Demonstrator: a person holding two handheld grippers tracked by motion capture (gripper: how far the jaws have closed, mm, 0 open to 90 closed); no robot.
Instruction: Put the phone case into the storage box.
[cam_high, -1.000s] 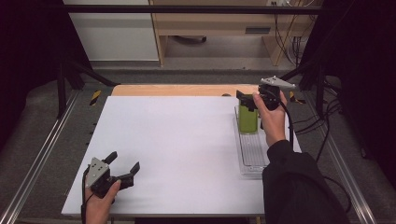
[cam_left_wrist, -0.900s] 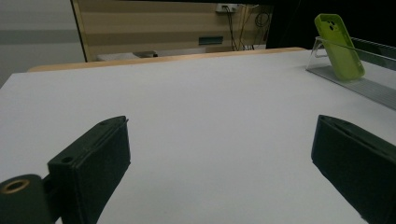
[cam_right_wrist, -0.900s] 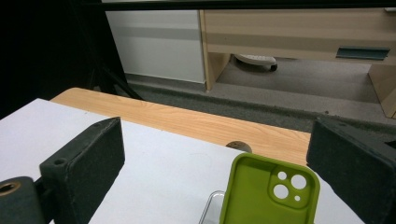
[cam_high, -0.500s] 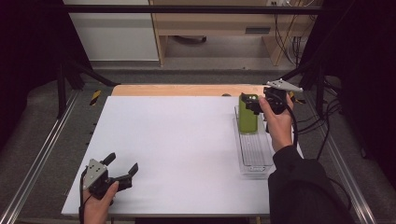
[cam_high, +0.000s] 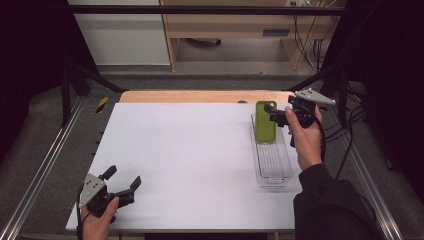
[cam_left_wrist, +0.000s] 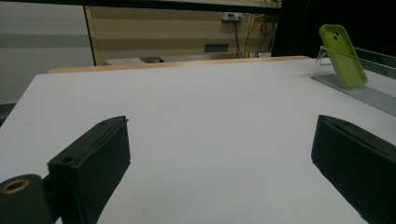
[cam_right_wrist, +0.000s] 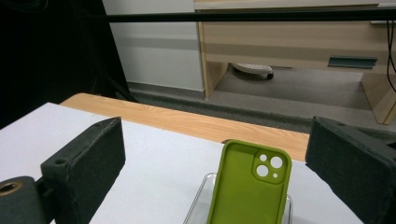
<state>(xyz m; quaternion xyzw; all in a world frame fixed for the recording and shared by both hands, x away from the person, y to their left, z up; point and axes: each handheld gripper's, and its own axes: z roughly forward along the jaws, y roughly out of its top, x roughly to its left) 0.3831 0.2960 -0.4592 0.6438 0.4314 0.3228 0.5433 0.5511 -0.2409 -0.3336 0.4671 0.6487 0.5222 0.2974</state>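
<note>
I have the right gripper up near the far right corner of the white surface, its fingers spread wide and holding nothing. In the right gripper view the green phone case stands between them but clear of both, a little farther off than the finger pads. The case sits at the far end of the clear tray, propped upright and leaning back against the tray's far wall, with its hollow inner side and camera cut-outs turned toward me. The tray lies along the right edge of the surface, long side running from near to far.

My left gripper rests low at the near left corner of the surface, well apart from the tray. Its fingers are also wide open with only bare surface between them, and in the left gripper view the case shows far off at the upper right.
</note>
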